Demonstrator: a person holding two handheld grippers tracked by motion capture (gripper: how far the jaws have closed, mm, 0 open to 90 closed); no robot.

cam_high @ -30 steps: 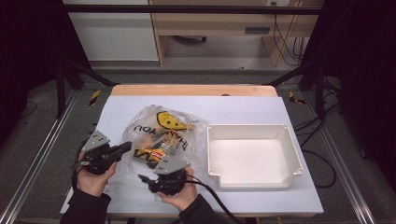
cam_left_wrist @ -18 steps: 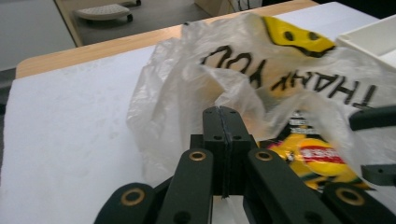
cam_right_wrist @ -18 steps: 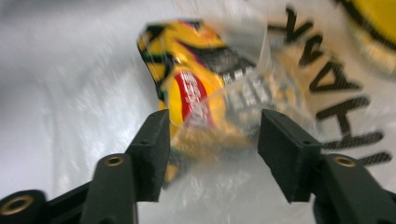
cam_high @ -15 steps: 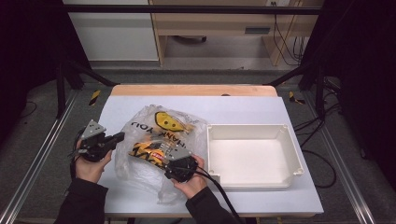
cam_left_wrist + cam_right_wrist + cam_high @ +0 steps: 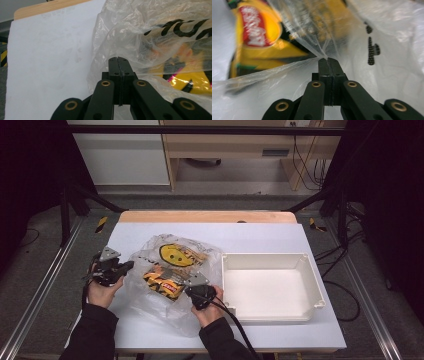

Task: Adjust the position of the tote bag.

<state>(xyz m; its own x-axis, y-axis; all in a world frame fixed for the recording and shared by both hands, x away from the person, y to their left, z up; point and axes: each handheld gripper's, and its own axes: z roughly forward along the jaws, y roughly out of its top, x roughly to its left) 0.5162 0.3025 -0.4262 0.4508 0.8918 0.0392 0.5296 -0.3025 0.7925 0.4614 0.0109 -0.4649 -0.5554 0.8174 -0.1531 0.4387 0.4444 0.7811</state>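
Crinkled clear plastic bag (image 5: 172, 275) holding yellow snack packets lies centre-left on the white counter (image 5: 280, 237). Left hand-held gripper (image 5: 118, 59) closed at its edge; right hand-held gripper (image 5: 328, 60) just closed, pinching its film.

A lab: metal frame rails (image 5: 40, 290), trailing cables (image 5: 345, 292).

floor: grey (image 5: 45, 285) | cabinet: white (image 5: 122, 155) | desk: wooden (image 5: 225, 145) | surroundings: dark | cables: right floor (image 5: 345, 290)

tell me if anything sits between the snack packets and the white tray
Only the clear plastic bag itself: the yellow snack packets lie inside it, wrapped by its film. The white table between bag and empty white plastic tray looks bare.
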